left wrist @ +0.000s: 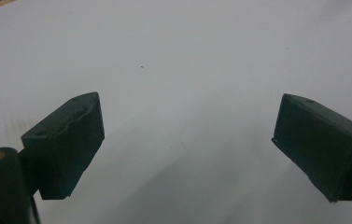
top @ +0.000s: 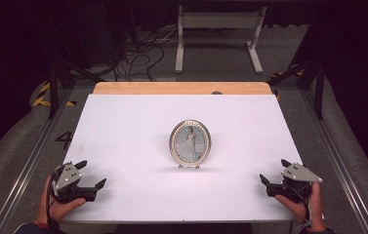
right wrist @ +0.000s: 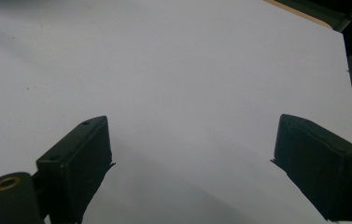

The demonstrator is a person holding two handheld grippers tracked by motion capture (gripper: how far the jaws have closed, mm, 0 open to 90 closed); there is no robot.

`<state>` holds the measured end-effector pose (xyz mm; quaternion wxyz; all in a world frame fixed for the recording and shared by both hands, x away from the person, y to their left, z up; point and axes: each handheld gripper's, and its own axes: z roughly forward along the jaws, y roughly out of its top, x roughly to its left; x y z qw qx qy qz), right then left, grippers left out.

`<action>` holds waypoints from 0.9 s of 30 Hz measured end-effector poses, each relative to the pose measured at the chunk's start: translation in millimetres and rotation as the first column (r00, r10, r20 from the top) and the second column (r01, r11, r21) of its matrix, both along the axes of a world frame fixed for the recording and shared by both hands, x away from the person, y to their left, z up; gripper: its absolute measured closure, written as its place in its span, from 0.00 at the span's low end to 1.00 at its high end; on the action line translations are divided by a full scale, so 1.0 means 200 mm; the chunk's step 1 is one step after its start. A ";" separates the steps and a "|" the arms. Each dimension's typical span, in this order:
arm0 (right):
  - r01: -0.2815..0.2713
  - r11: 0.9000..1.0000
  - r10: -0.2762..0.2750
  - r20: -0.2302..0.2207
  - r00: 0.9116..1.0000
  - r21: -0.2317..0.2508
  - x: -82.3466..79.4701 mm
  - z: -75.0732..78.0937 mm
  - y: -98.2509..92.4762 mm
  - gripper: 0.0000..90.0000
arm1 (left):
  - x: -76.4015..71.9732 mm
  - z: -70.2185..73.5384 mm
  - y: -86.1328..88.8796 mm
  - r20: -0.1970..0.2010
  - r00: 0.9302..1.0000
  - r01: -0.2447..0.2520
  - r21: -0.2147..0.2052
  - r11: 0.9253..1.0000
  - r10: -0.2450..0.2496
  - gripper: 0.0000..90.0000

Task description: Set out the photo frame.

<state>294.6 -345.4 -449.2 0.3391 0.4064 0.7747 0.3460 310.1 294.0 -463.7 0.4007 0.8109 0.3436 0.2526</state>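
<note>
Apparently nothing started: left hand-held gripper [top: 88, 174] at 8 o'clock, jaws spread, empty. Oval silver-rimmed photo frame w/ portrait [top: 190, 143] stands upright mid white desk [top: 123, 126], untouched. Right hand-held gripper [top: 275, 173] at 4 o'clock, spread, empty.

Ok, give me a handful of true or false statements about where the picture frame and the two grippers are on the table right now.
1. The oval picture frame stands upright near the middle of the white table. True.
2. The left gripper is shut on the frame. False: its fingers are spread wide over bare table, apart from the frame.
3. The right gripper is open, near the table's front right corner. True.
4. The frame lies face down. False: it stands with its photo facing the person.
5. Both grippers sit behind the frame. False: both are nearer the person than the frame.
</note>
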 end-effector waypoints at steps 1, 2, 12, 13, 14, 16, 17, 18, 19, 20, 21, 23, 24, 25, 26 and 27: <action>0.002 1.000 -0.002 -0.003 1.000 0.000 0.00 0.00 0.00 0.12 | 0.00 0.00 0.00 -0.001 1.000 0.001 -0.002 1.000 -0.001 0.10; 0.002 1.000 -0.002 -0.004 1.000 -0.002 0.00 0.00 0.00 0.12 | 0.00 0.00 0.00 -0.002 1.000 0.000 0.002 1.000 0.000 0.10; -0.001 1.000 0.001 -0.005 1.000 0.002 0.00 -0.01 0.00 0.12 | 0.01 0.00 -0.01 -0.006 1.000 0.005 0.007 1.000 -0.004 0.10; 0.000 1.000 0.000 -0.005 1.000 0.003 0.00 -0.01 0.00 0.12 | 0.01 0.00 -0.01 -0.007 1.000 0.006 0.011 1.000 -0.006 0.10; 0.000 1.000 0.000 -0.003 1.000 0.004 0.00 0.00 -0.01 0.12 | 0.01 0.00 -0.01 -0.006 1.000 0.007 0.012 1.000 -0.007 0.10; 0.000 1.000 0.000 -0.004 1.000 0.005 0.00 0.00 -0.01 0.12 | 0.01 0.00 -0.01 -0.006 1.000 0.004 0.014 1.000 -0.004 0.10; 0.000 1.000 0.000 -0.004 1.000 0.004 0.00 0.00 -0.01 0.12 | 0.01 0.00 -0.01 -0.005 1.000 0.005 0.012 1.000 -0.005 0.10; -0.001 1.000 0.001 -0.006 1.000 0.003 0.00 -0.01 -0.01 0.12 | 0.01 0.00 -0.01 -0.005 1.000 0.005 0.013 1.000 -0.005 0.10; -0.001 1.000 0.001 -0.010 1.000 0.001 0.00 -0.01 -0.01 0.12 | 0.00 0.00 -0.01 -0.007 1.000 0.002 0.016 1.000 -0.002 0.10; -0.001 1.000 0.001 -0.010 1.000 0.001 0.00 -0.01 -0.01 0.12 | 0.00 0.00 -0.01 -0.007 1.000 0.002 0.016 1.000 -0.002 0.10; -0.002 1.000 0.002 -0.011 1.000 0.001 0.00 -0.01 -0.01 0.12 | 0.00 0.00 -0.02 -0.004 1.000 0.003 0.010 1.000 -0.003 0.10; -0.002 1.000 0.002 -0.011 1.000 0.000 0.00 -0.01 -0.01 0.12 | 0.00 0.00 -0.02 -0.004 1.000 0.007 0.010 1.000 -0.007 0.10; -0.002 1.000 0.002 -0.011 1.000 0.002 0.00 -0.01 -0.01 0.12 | 0.00 0.00 -0.02 -0.005 1.000 0.006 0.012 1.000 -0.006 0.10; -0.002 1.000 0.002 -0.012 1.000 0.001 0.00 -0.01 -0.01 0.12 | 0.00 0.00 -0.02 -0.005 1.000 0.006 0.009 1.000 -0.006 0.10; -0.002 1.000 0.002 -0.012 1.000 0.001 0.00 -0.01 -0.01 0.12 | 0.00 0.00 -0.02 -0.005 1.000 0.006 0.009 1.000 -0.006 0.10; -0.004 1.000 0.004 -0.012 1.000 0.002 0.00 -0.01 -0.01 0.12 | 0.00 0.00 -0.02 -0.005 1.000 0.006 0.010 1.000 -0.006 0.10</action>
